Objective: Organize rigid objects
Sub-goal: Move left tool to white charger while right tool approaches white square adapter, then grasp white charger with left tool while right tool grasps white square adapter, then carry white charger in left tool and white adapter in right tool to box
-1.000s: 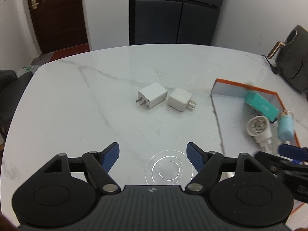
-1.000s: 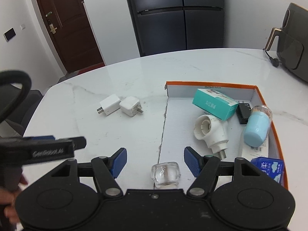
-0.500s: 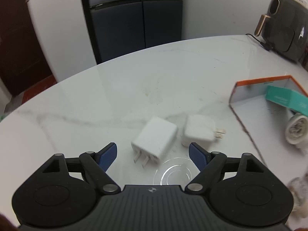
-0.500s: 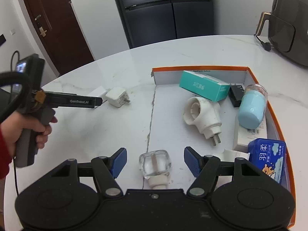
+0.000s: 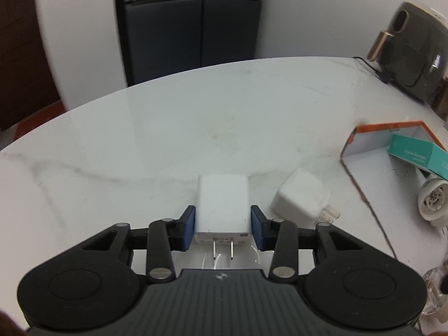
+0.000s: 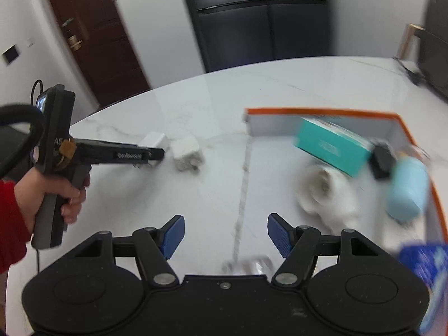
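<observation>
Left tool (image 5: 223,229) now has its blue pads (image 5: 187,228) pressed against both sides of the white charger (image 5: 222,205), prongs pointing back toward the camera; half a second ago the same jaws stood wide with the charger lying loose ahead of them on the marble surface (image 5: 168,128). Just to its right lies the second white charger (image 5: 301,197), not touching the first, its prongs turned right toward the orange-rimmed box (image 5: 364,127).

Right tool (image 6: 226,233) stands spread apart with nothing between its pads, as it did before; the clear cube plug (image 6: 247,266) that sat plainly between the jaws earlier is now a smear low at the tool's base, partly hidden by the tool's body. From this view the person's hand (image 6: 56,193), in a red sleeve (image 6: 11,224), grips the left tool's handle at the two chargers.

Motion blur softens the whole right-wrist view, so the box contents are hard to read: one teal carton (image 6: 333,147), one white round adapter (image 6: 324,193), one pale blue bottle (image 6: 407,193), one small black item (image 6: 380,159) and one blue packet (image 6: 428,263) cut off at the frame edge. The left view cuts the box off at its right edge.

Count: two tools, two white chargers, one clear plug, one box.
</observation>
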Demonstrator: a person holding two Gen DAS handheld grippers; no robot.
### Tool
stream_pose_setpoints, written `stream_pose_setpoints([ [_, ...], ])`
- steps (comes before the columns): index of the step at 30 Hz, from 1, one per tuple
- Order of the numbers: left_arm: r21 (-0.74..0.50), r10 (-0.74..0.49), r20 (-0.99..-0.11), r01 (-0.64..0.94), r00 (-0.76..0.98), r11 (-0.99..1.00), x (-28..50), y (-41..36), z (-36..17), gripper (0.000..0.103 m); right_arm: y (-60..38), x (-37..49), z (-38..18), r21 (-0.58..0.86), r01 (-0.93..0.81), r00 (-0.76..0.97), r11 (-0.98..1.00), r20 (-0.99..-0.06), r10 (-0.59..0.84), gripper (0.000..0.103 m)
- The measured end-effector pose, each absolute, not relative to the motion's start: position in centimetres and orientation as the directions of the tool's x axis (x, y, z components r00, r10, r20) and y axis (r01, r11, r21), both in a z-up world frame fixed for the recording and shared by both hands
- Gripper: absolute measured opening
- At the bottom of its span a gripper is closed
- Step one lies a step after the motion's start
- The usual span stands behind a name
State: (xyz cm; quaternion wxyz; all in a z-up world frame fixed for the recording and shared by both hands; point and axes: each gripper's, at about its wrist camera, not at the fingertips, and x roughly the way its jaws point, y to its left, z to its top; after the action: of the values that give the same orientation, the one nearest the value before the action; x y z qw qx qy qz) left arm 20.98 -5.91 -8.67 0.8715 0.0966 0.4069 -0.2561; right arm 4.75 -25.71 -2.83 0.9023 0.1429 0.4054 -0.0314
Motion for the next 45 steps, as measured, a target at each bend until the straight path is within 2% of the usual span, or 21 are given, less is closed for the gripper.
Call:
stream_pose_setpoints([
  [10, -0.063, -0.325, -0.764, 0.436, 0.558, 0.898, 17.5, -1.6, -8.5, 0.042, -22.9, 15.3, -4.8, 0.192, 0.054, 0.642, 0.98, -0.759, 0.113, 0.08],
  [16, -0.063, -0.31, -0.746, 0.401, 0.589, 0.914, 19.0, -1.9, -8.8, 0.052, -22.6, 19.2, -6.5, 0.152, 0.042, 0.605, 0.988, -0.79, 0.096, 0.08],
  [18, -0.049, -0.304, -0.743, 0.403, 0.597, 0.914, 19.2, -2.3, -8.8, 0.049, -22.4, 20.0, -6.9, 0.139, 0.042, 0.595, 0.989, -0.799, 0.087, 0.079],
  [19, -0.048, -0.305, -0.741, 0.405, 0.599, 0.913, 19.2, -2.5, -8.8, 0.042, -22.3, 20.2, -7.0, 0.139, 0.04, 0.592, 0.99, -0.801, 0.088, 0.079],
  [21, -0.04, -0.293, -0.739, 0.395, 0.607, 0.918, 19.0, -2.6, -8.8, 0.042, -22.1, 20.7, -7.3, 0.134, 0.038, 0.587, 0.99, -0.805, 0.086, 0.07],
  [22, -0.048, -0.292, -0.737, 0.384, 0.609, 0.922, 18.8, -2.5, -8.7, 0.042, -21.9, 20.7, -7.3, 0.118, 0.036, 0.59, 0.992, -0.804, 0.074, 0.067],
  [23, -0.058, -0.291, -0.735, 0.37, 0.612, 0.927, 18.7, -2.3, -8.7, 0.041, -21.6, 20.7, -7.3, 0.107, 0.029, 0.593, 0.994, -0.802, 0.069, 0.056],
  [24, -0.067, -0.285, -0.736, 0.354, 0.613, 0.933, 18.6, -2.3, -8.7, 0.041, -21.5, 20.6, -7.3, 0.106, 0.023, 0.598, 0.994, -0.798, 0.071, 0.051],
  [30, -0.069, -0.229, -0.745, 0.268, 0.627, 0.961, 17.5, -1.4, -7.5, 0.041, -20.9, 18.4, -6.1, 0.115, 0.07, 0.632, 0.991, -0.774, 0.045, 0.051],
  [38, -0.1, -0.191, -0.761, 0.179, 0.62, 0.979, 14.8, -0.6, -5.2, 0.041, -19.7, 14.3, -2.6, 0.176, 0.063, 0.668, 0.982, -0.739, 0.089, 0.051],
  [45, -0.09, -0.182, -0.746, 0.174, 0.641, 0.981, 10.8, -0.8, -2.3, 0.041, -19.1, 10.4, 0.0, 0.178, 0.063, 0.686, 0.982, -0.722, 0.087, 0.051],
])
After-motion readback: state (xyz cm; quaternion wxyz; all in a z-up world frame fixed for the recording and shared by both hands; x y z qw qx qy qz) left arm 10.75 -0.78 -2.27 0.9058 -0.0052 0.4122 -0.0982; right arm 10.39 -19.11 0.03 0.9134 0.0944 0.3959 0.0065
